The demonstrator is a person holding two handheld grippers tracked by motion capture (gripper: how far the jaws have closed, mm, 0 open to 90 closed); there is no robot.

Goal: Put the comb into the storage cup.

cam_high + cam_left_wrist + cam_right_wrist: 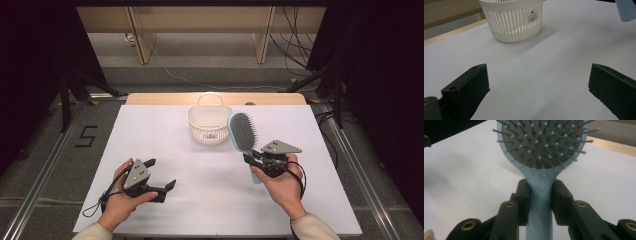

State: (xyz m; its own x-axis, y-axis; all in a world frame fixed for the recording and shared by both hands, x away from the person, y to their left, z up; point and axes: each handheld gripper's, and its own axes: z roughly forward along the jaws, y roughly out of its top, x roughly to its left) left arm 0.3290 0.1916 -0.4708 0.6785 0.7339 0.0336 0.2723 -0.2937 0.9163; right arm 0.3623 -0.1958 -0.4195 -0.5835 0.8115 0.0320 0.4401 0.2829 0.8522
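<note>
A light blue hairbrush with a dark bristle pad stands lifted off the table, its head tilted toward the white slatted basket. My right gripper is shut on the hairbrush handle, with both jaws pressed against its neck just below the bristles. My left gripper rests at the front left of the table, held open with nothing between its jaws. In the left gripper view the basket sits ahead, and the tip of the hairbrush handle shows at the top right.
The white table sheet spreads between the grippers and the basket. A wooden table edge runs along the back. Dark stands and cables lie on the floor beyond.
</note>
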